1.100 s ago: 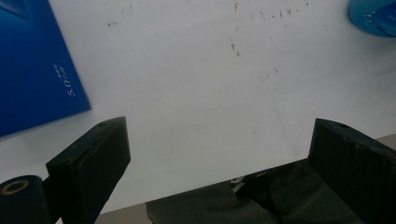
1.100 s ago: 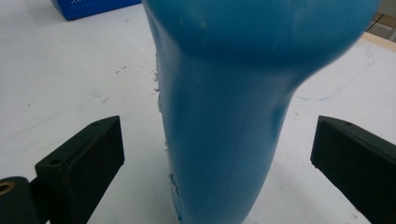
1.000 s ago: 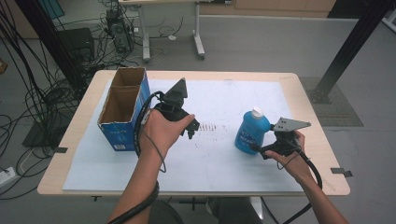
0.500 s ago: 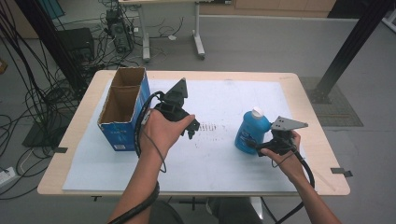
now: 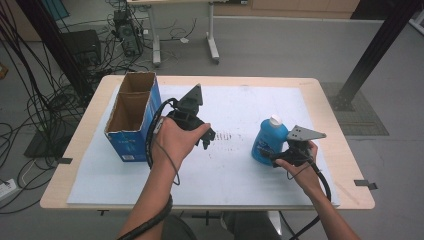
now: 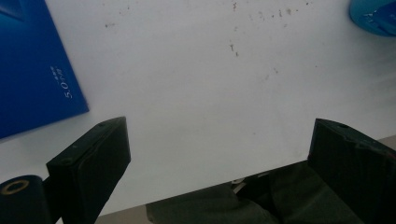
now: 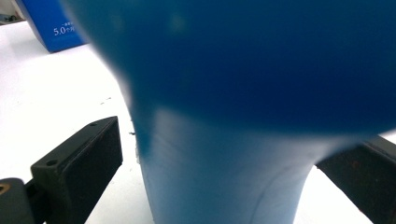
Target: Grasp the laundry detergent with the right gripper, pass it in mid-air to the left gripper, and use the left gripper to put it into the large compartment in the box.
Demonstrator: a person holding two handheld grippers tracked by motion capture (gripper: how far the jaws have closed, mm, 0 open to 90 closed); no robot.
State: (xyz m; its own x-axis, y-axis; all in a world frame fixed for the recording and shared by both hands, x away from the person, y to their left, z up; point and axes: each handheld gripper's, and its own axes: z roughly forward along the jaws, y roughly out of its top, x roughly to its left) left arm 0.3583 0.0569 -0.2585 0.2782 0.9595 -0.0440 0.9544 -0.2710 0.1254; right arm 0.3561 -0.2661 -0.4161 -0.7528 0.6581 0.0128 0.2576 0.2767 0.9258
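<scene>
Blue bottle [image 7: 224, 107] standing between right gripper [image 7: 224, 168] wide jaws, untouched, left gripper [image 6: 219, 163] spread wide, holding nothing

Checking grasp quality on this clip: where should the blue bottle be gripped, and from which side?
Grip the blue bottle at its narrower lower body, coming level from the person's right, as the right gripper does. The right gripper view shows the bottle narrowing between the jaws below a wider bulge, which should stop it slipping down. It stands upright, white cap up.
</scene>
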